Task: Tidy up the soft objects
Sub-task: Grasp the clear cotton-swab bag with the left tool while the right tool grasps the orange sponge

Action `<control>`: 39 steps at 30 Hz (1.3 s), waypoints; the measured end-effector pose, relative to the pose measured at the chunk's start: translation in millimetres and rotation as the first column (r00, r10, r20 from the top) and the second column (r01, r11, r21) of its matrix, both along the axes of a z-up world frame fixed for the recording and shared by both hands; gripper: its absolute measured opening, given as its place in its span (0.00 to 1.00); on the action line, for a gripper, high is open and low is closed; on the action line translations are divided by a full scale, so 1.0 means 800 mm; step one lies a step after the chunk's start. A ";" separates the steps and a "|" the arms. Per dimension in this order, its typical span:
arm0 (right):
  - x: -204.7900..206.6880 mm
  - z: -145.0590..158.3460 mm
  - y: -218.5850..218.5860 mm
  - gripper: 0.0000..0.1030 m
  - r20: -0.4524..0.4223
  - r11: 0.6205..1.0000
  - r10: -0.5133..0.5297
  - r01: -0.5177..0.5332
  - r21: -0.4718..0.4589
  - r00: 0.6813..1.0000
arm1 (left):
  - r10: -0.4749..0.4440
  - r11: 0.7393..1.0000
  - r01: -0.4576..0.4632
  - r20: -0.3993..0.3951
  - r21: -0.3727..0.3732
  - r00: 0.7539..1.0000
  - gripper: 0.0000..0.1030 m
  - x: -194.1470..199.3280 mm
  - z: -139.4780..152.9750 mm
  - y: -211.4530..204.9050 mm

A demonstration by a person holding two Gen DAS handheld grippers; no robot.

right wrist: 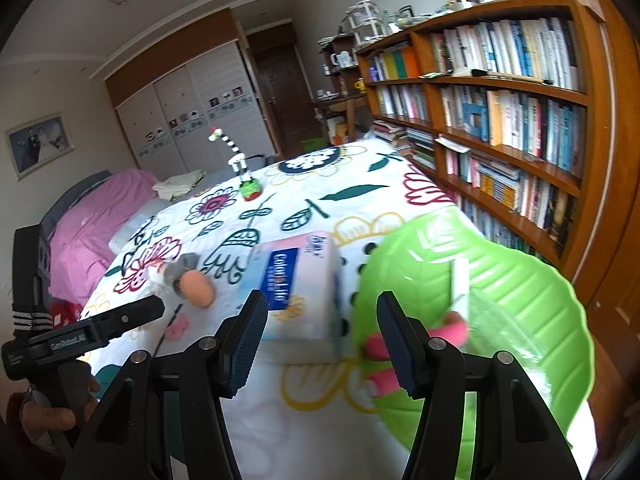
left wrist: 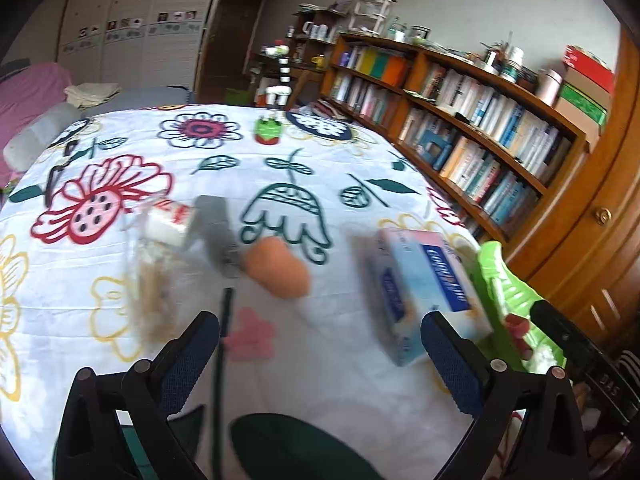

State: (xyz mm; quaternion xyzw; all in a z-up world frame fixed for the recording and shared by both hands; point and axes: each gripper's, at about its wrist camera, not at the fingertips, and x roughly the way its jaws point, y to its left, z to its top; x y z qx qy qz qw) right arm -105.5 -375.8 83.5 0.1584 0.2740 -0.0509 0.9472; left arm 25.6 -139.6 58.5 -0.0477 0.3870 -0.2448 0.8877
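On the flowered bedspread lie an orange sponge, a grey cloth, a white packet with red print, a clear bag of tan fibres and a blue-and-white tissue pack. My left gripper is open and empty above the spread, short of the sponge. My right gripper is open and empty just before the tissue pack. A green leaf-shaped basin at the right holds pink rolls and a white stick.
A bookshelf runs along the right of the bed. A green and red toy with a striped neck stands at the far side. Pink bedding lies to the left. The left gripper's body shows in the right wrist view.
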 end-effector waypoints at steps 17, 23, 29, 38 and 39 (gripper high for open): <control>0.035 0.011 0.065 0.56 0.011 0.987 0.158 -0.157 -0.027 0.987 | 0.171 0.978 -0.170 0.005 0.119 0.985 1.00 0.045 -0.025 0.069; 0.047 0.012 0.092 0.56 0.010 0.974 0.223 -0.222 -0.041 0.975 | 0.185 0.974 -0.183 -0.001 0.136 0.983 0.99 0.062 -0.035 0.076; 0.060 0.008 0.120 0.57 -0.009 0.954 0.293 -0.293 -0.063 0.956 | 0.164 0.974 -0.156 -0.033 0.162 0.986 0.74 0.080 -0.049 0.074; 0.087 -0.003 0.154 0.56 -0.047 0.927 0.364 -0.367 -0.079 0.930 | 0.162 0.978 -0.158 -0.018 0.139 0.987 0.23 0.077 -0.050 0.083; 0.091 -0.005 0.157 0.57 -0.051 0.924 0.371 -0.374 -0.079 0.927 | 0.166 0.977 -0.163 -0.012 0.134 0.986 0.22 0.075 -0.048 0.085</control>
